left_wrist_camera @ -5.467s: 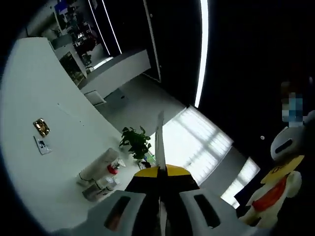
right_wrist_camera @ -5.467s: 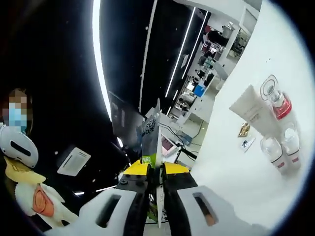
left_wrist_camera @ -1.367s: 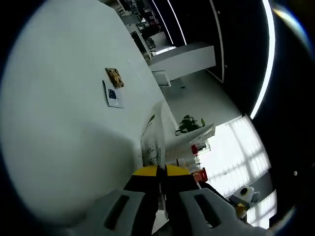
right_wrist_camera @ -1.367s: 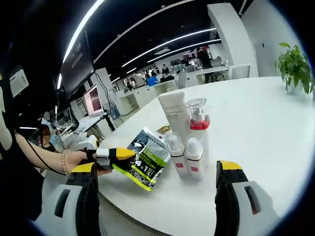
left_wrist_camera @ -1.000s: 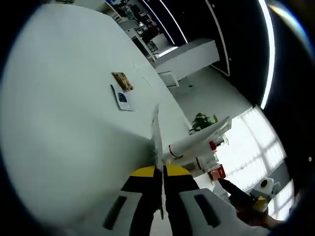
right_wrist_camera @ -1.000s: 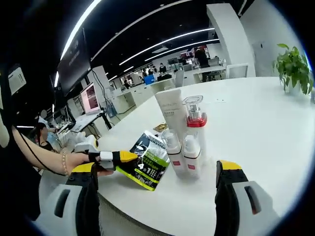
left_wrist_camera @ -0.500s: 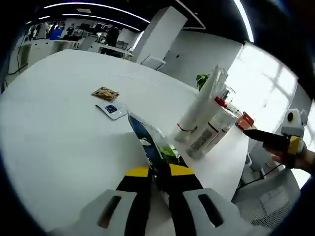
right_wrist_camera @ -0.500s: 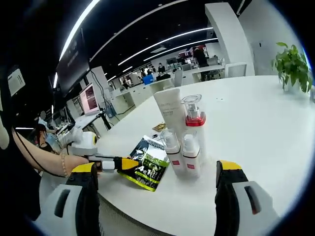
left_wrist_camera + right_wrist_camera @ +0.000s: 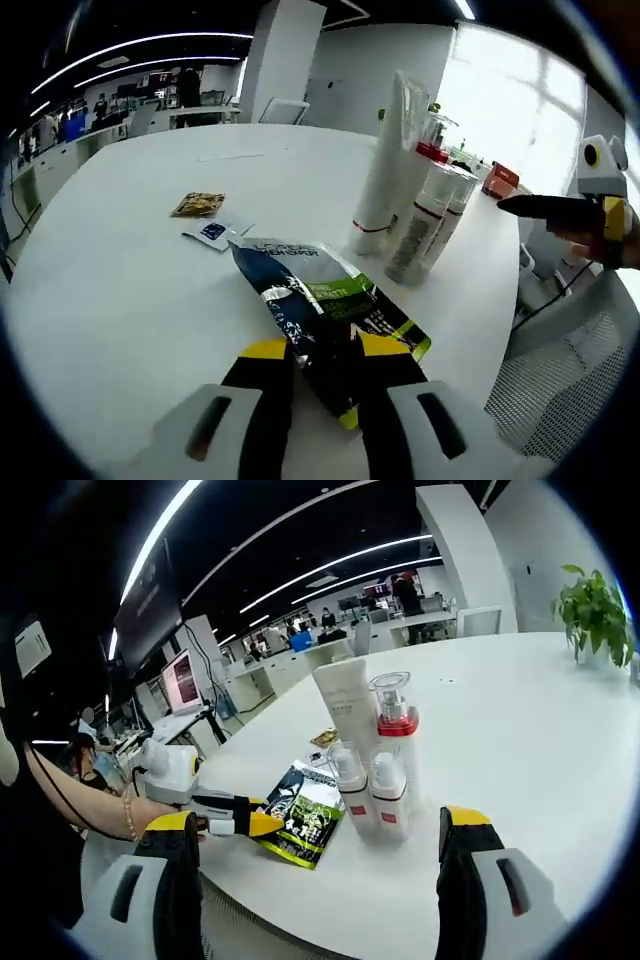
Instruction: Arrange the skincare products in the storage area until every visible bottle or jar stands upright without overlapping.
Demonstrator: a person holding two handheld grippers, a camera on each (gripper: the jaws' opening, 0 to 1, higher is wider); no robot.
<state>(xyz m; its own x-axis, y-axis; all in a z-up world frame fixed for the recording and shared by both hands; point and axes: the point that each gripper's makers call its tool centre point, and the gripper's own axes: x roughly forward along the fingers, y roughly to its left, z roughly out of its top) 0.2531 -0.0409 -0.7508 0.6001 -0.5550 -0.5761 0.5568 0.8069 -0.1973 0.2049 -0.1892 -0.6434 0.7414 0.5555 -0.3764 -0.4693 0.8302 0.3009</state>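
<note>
The left gripper (image 9: 322, 362) has its jaws pinched on the near edge of the green-and-black sachet (image 9: 322, 312), which lies almost flat on the round white table (image 9: 120, 290), just short of the upright cluster of products. In the right gripper view that same gripper (image 9: 262, 823) reaches in from the left on the sachet (image 9: 305, 823). The right gripper (image 9: 318, 830) hangs back with its jaws spread wide, nothing between them.

Just beyond the sachet stand the white tube (image 9: 385, 170), the red-collared pump bottle (image 9: 392, 725) and two small bottles (image 9: 370, 795), all upright and packed close. Farther from the cluster lie a gold packet (image 9: 197, 204) and a small white-and-blue sachet (image 9: 212, 232).

To do this well, the sachet probably wants sliding clear of the cluster's feet before letting go, so it overlaps nothing and knocks nothing over.
</note>
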